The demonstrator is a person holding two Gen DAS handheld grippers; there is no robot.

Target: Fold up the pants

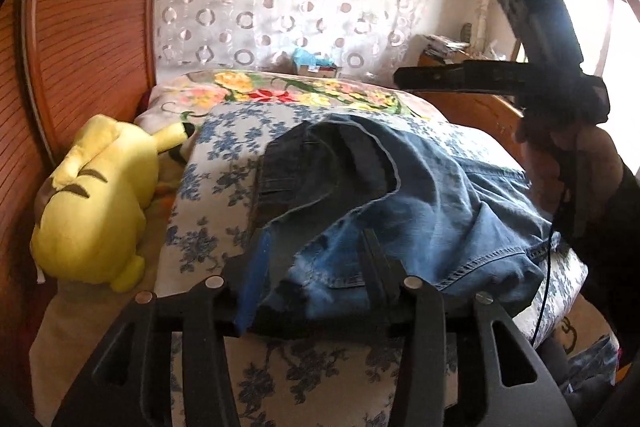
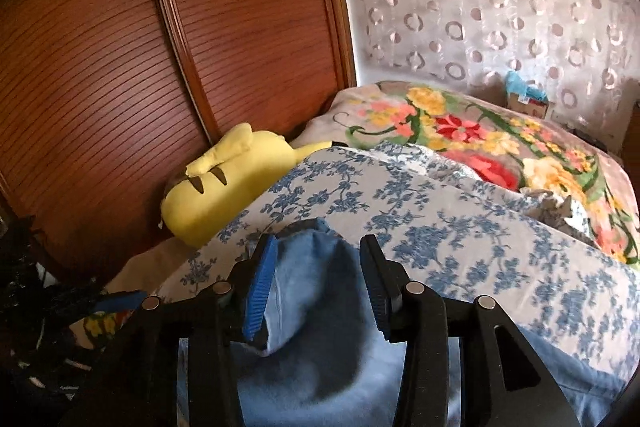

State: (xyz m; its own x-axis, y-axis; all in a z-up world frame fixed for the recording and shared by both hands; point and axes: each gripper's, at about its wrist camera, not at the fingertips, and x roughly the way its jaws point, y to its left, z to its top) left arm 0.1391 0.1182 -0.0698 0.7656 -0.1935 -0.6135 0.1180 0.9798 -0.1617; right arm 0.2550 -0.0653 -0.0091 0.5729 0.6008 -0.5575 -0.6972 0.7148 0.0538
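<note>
Jeans bunched between fingers of both grippers, on bedspread

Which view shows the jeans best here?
The left wrist view: the jeans spread across the floral bedspread, waistband and seams visible. The right wrist view shows only a blurred blue fold between the jaws.

Blue denim jeans, crumpled on the bed.

They lie in a loose heap on the blue-flowered cover, a dark inner waistband turned up at the far end, a faded, stitched edge nearest the left wrist view; a pale fold bulges in the right wrist view.
</note>
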